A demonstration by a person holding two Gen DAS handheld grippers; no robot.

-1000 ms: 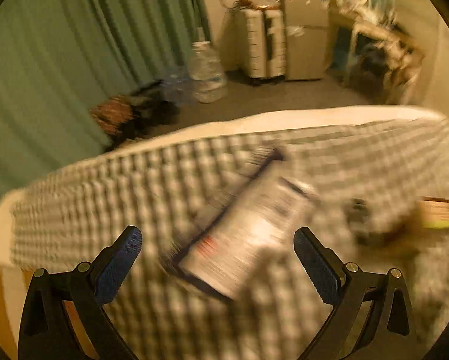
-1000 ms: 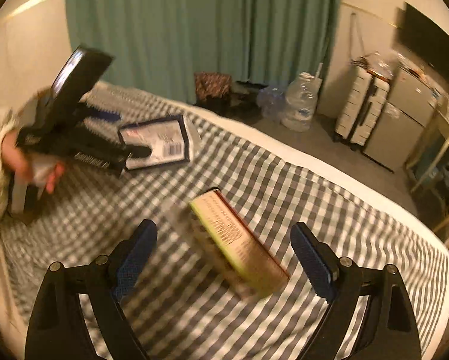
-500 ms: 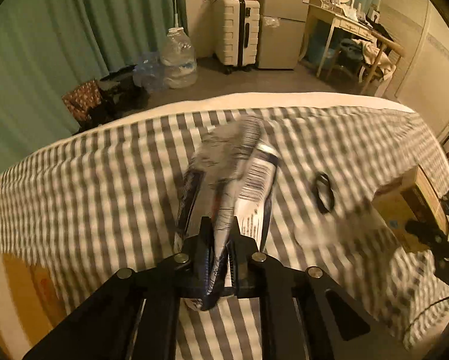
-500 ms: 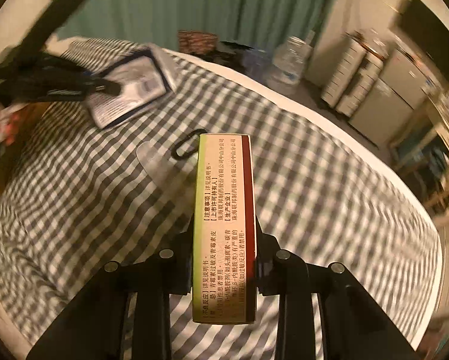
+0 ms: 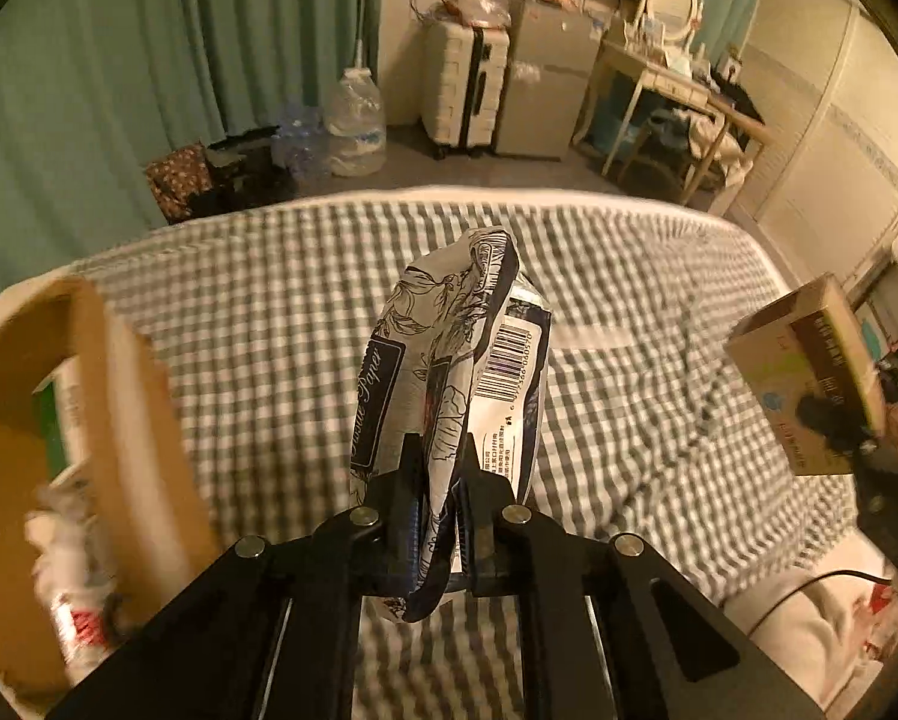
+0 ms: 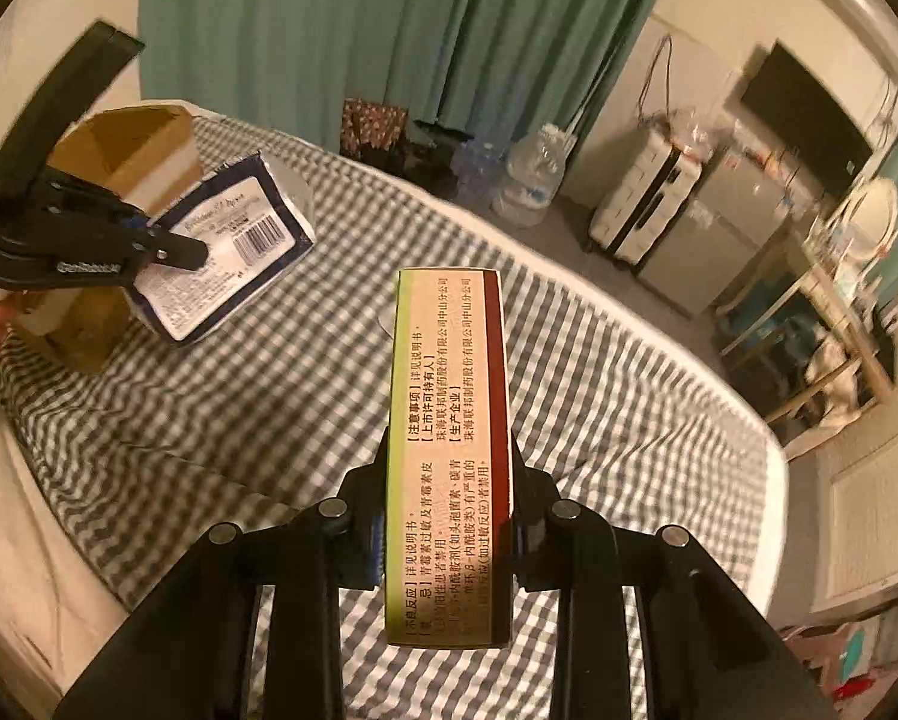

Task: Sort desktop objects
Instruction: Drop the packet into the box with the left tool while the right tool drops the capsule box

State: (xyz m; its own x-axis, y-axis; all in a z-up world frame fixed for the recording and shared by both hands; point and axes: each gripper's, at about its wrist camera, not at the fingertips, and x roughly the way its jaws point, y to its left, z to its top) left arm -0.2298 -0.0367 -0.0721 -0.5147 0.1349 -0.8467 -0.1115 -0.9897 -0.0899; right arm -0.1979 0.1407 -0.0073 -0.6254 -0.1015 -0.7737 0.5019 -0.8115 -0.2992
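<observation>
Above the checked bedcover (image 5: 269, 312), two hand-held grippers, each carrying one item clear of the cloth.

Left gripper (image 5: 440, 504): jaws closed tight on the lower end of a soft tissue pack (image 5: 449, 372), white with dark blue floral print and a barcode panel; the pack stands up and away from the fingers. From the right wrist view the same gripper (image 6: 167, 252) holds the pack (image 6: 221, 258) in the air just in front of a cardboard box (image 6: 125, 150).

Cardboard box (image 5: 101, 396): open, at the left edge of the bed, close beside the left gripper; a green-and-white carton and crumpled white items lie inside, blurred.

Right gripper (image 6: 449, 516): jaws closed on both long sides of a medicine box (image 6: 449, 420), cream with a green stripe on one edge, a dark red stripe on the other, and printed Chinese text. From the left wrist view this box (image 5: 809, 378) is held in the air at the far right.

Background: green curtain (image 6: 389, 30), water jug (image 5: 356, 120), white suitcase (image 5: 461, 90).
</observation>
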